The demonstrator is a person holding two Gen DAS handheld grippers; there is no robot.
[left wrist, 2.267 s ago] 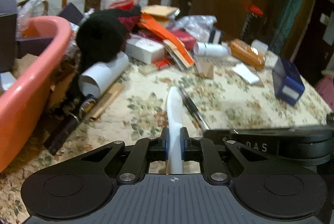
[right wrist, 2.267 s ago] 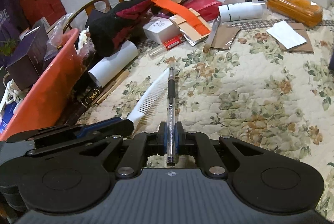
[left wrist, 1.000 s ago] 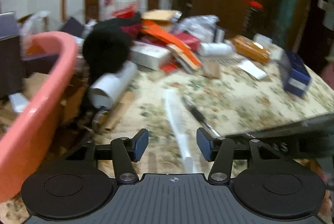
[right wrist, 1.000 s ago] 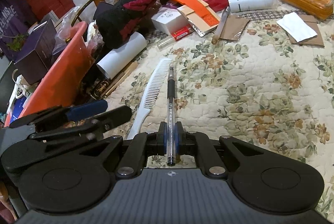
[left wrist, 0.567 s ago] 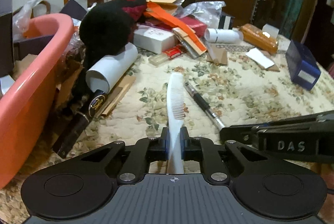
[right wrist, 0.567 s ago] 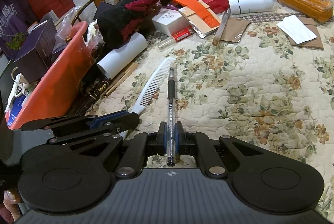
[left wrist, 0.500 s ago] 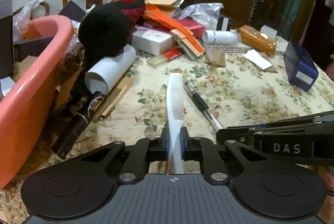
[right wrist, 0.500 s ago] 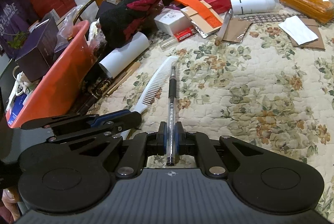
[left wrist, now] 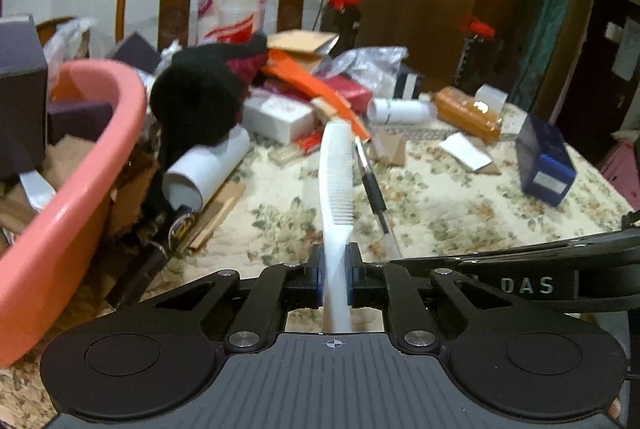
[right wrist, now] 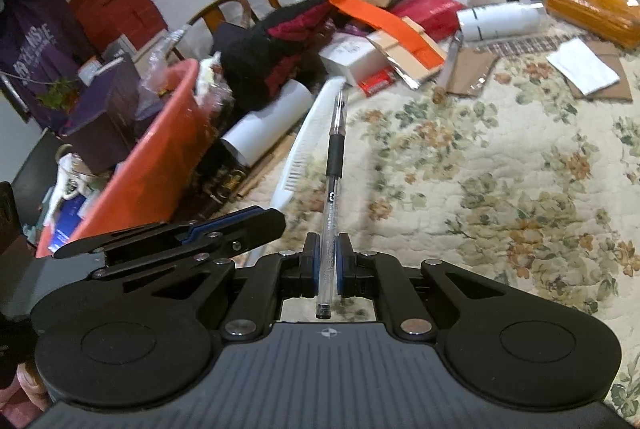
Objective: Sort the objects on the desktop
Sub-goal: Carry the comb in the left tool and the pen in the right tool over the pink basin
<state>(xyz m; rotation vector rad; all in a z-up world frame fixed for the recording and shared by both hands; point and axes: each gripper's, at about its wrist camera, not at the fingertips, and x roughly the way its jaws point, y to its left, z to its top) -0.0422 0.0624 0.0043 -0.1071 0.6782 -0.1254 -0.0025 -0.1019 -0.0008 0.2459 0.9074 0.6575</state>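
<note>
Left gripper (left wrist: 335, 269), lower centre of frame: clenched on the handle of a white comb (left wrist: 337, 173), teeth facing right, raised over the floral tablecloth (left wrist: 460, 205).

Right gripper (right wrist: 328, 263), lower centre: clamped on a clear pen (right wrist: 333, 189) with black grip, print unreadable; its body reads "DAS".

Pink basin (left wrist: 72, 205), left edge, holding boxes.

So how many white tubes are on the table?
2. One white tube lies beside the pink tub, under the black hat. The other lies farther back, near the orange packet. The clutter might hide more.
</note>
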